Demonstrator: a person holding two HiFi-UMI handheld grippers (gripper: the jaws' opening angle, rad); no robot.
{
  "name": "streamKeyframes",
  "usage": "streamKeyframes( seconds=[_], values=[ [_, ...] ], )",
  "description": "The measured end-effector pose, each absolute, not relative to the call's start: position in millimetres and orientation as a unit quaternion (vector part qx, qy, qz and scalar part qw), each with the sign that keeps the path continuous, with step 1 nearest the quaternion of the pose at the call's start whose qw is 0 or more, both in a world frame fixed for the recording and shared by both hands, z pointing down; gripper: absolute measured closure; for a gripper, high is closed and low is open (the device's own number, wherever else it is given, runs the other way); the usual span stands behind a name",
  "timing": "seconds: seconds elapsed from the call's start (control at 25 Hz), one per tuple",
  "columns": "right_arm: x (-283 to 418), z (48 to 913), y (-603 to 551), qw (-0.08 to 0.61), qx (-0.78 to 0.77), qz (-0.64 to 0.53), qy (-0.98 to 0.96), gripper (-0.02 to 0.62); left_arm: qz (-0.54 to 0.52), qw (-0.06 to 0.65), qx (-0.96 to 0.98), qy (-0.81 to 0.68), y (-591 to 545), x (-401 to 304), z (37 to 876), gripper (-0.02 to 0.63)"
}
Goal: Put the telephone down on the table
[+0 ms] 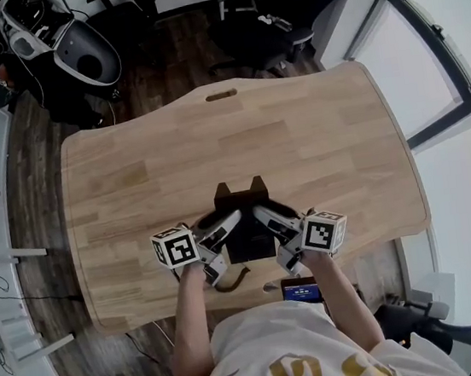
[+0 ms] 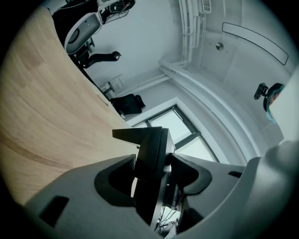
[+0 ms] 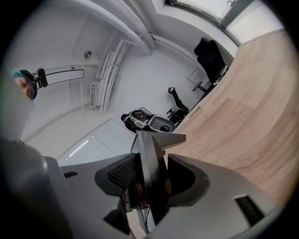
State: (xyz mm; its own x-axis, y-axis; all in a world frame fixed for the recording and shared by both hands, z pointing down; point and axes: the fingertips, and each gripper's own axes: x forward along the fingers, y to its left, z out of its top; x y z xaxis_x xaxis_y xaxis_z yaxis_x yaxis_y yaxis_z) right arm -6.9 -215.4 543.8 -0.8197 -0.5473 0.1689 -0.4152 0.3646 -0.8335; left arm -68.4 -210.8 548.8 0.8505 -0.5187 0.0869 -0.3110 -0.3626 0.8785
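Wooden table (image 1: 314,129) stands by windows (image 1: 448,34) and office chairs (image 1: 274,12); left tool (image 1: 226,229) and right tool (image 1: 267,221) each pinch the black telephone (image 1: 243,204).

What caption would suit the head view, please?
Left gripper and right gripper hold a black telephone over the light wooden table.

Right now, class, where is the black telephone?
In the head view the black telephone is over the near middle of the light wooden table, clamped between the left gripper on its left and the right gripper on its right.
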Motion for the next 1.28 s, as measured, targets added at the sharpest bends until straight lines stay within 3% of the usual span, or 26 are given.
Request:
streamKeyframes(
  seconds=[1.28],
  values=[
    [-13, 626, -261, 0.037, -0.278, -0.547, 0.788, 0.39, -0.089, 0.562, 0.775, -0.274, -253, -74, 632, 0.388]
  ],
)
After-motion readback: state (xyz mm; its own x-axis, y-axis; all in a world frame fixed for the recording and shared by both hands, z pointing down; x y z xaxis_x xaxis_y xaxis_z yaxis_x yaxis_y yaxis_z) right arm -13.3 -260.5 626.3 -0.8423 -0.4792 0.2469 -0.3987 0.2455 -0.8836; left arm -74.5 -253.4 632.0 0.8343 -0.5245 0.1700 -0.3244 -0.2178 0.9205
